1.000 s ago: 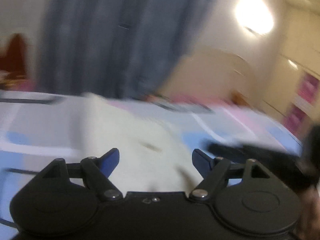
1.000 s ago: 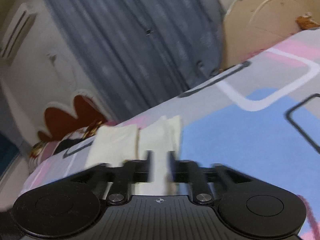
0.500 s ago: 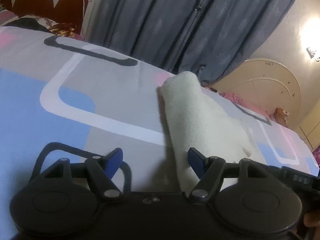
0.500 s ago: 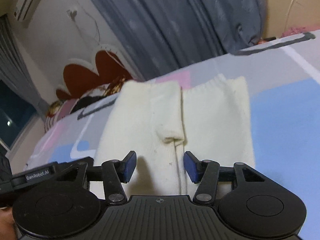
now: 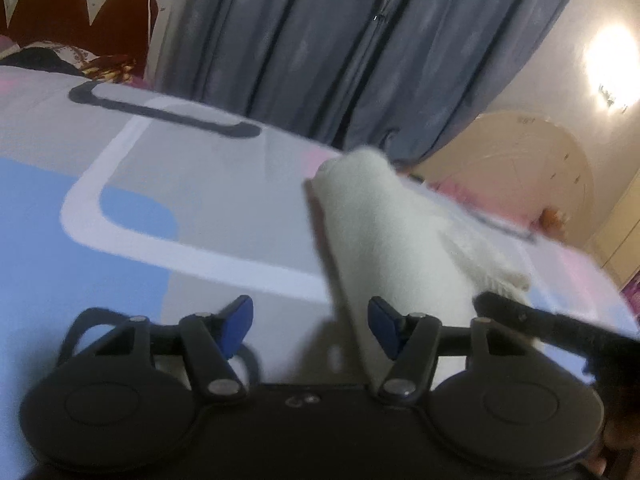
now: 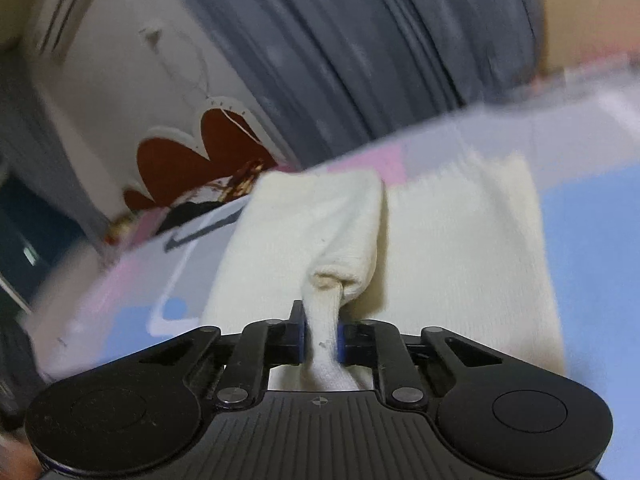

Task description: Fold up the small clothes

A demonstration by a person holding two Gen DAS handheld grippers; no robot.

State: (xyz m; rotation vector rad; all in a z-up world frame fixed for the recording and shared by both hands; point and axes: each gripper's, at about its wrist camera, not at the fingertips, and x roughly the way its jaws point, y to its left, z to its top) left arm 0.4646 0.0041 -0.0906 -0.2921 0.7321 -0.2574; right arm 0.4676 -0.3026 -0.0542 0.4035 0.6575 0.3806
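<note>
Cream garment point(image 6: 440, 248) lies on the patterned bedspread point(image 5: 120, 184), long axis running away from me toward the grey curtain point(image 5: 320, 40). Half a second ago my right gripper point(image 6: 321, 340) stood open over it; now its fingers are pinched on a bunched fold at the near edge. My left gripper point(image 5: 310, 326) hangs spread wide, holding nothing, right pad beside the garment's left edge.

Grey-blue curtains point(image 5: 328, 48) hang behind a bed point(image 5: 168, 184) with a sheet patterned in blue, grey, white and pink. A red headboard point(image 6: 180, 160) stands at one end; a wall lamp point(image 5: 610, 60) glows on the cream wall
</note>
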